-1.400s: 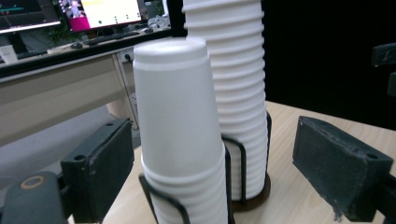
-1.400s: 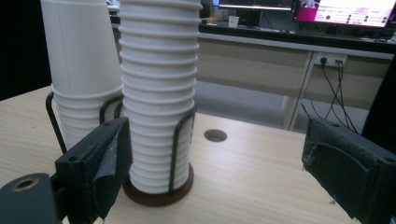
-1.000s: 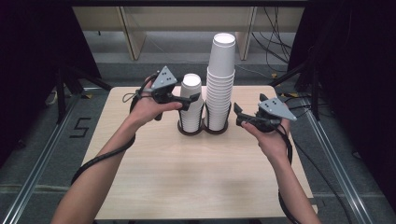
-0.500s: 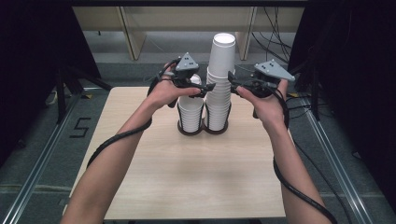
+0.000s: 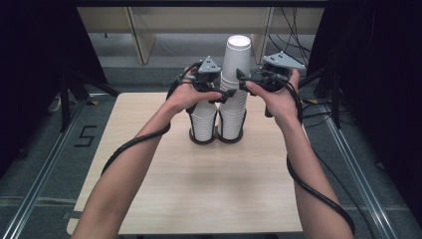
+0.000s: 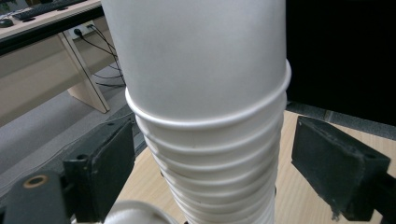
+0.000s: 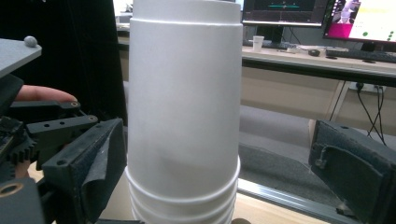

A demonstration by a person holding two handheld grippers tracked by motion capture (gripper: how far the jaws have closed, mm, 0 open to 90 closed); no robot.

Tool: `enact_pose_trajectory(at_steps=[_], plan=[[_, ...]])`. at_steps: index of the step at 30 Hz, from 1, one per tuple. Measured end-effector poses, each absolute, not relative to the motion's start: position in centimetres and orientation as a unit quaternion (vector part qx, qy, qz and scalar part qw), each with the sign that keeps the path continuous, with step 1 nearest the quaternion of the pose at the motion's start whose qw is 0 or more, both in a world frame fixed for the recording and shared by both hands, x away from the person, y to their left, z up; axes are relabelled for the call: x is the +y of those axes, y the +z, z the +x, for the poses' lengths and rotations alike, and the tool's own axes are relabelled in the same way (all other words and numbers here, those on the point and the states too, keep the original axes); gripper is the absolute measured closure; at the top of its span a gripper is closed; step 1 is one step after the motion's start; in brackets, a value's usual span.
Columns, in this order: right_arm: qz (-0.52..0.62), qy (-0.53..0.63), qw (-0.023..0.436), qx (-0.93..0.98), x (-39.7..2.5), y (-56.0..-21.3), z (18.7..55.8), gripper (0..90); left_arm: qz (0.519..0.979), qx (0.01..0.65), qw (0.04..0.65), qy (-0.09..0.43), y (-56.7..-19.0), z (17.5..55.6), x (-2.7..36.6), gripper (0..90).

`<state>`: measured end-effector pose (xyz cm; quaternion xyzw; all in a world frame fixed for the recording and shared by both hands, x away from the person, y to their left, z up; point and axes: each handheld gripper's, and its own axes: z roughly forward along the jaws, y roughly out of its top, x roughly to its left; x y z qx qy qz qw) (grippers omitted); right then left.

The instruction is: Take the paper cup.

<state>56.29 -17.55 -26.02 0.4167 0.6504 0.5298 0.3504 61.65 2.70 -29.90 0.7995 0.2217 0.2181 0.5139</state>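
A tall stack of white paper cups [image 5: 234, 84] stands in a black holder [image 5: 217, 138] at the table's far middle, with a short stack [image 5: 203, 122] beside it on the left. My left gripper [image 5: 225, 94] is open, its jaws either side of the tall stack [image 6: 205, 116] at the nested rims, with a gap on each side. My right gripper [image 5: 243, 80] is open higher up around the top cup [image 7: 184, 107]. Its left pad [image 7: 91, 163] is close to the cup wall; its right pad [image 7: 355, 172] stands well apart.
The wooden table [image 5: 199, 189] has bare room in front of the holder. The short stack's rim [image 6: 135, 212] lies just under my left gripper. Dark curtains flank the table, and desks [image 7: 327, 60] with monitors stand beyond the far edge.
Both grippers rose from beside the holder and closed in on the tall stack from left and right. Since half a second ago they have shifted only slightly. The stacks have not moved.
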Motion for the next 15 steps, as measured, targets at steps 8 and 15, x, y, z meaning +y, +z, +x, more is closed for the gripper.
enact_pose_trajectory(at_steps=[8,15], plan=[[0.411,0.526,0.332,0.666,-16.7,-25.6,57.4,4.8,0.8,0.23,0.51,0.214,-29.9,62.2,2.2,12.6],[0.412,0.525,0.322,0.672,-15.7,-25.1,58.5,4.5,0.798,0.238,0.517,0.197,-30.1,62.8,1.7,10.6]])
